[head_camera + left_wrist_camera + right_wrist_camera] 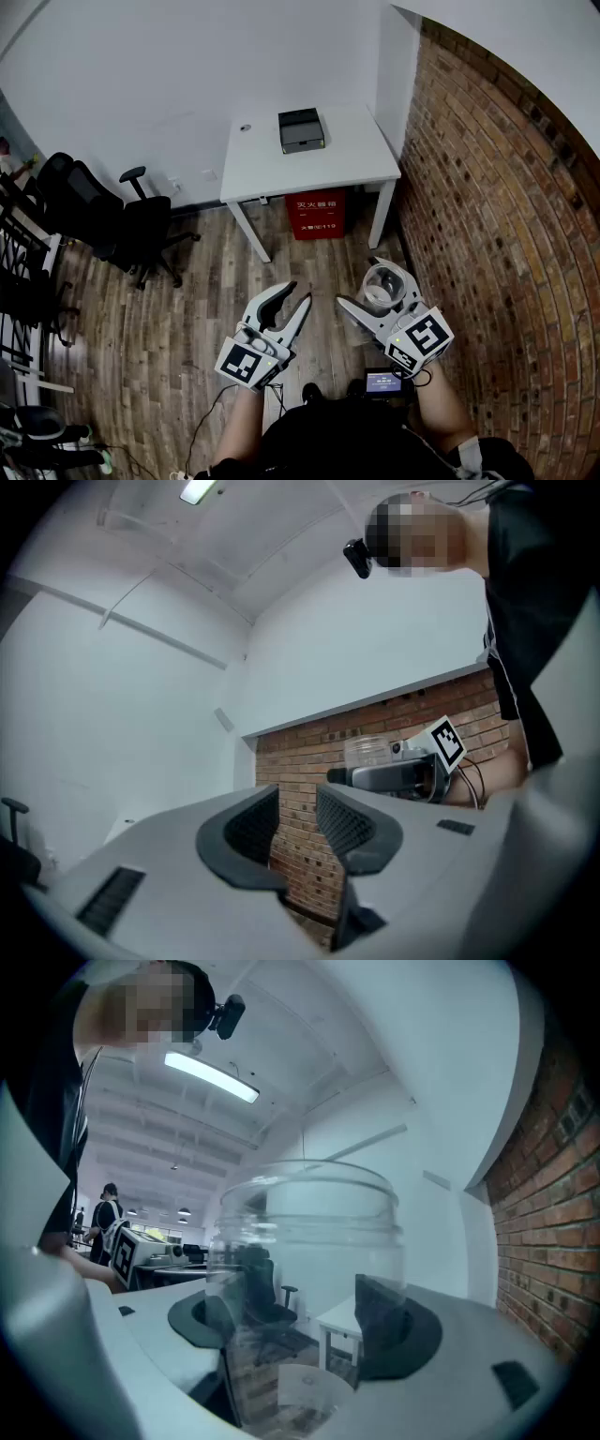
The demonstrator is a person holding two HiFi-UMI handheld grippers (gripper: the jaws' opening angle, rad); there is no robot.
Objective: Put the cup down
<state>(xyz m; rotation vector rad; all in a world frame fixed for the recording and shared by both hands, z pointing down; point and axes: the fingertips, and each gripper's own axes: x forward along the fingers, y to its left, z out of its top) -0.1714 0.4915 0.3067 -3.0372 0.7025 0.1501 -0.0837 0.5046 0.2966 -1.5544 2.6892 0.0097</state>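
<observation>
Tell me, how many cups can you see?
1. The clear cup is held in the right gripper, up above the wooden floor. The left gripper is empty, and none shows on the white table.

Held level, the left tongs (294, 298) gape empty while the right tongs (378, 292) clamp the cup (383, 279).

We are seeing a clear, glossy cup (383, 283). We are also seeing a rough brick wall (487, 225) and a wood-plank floor (178, 319).
</observation>
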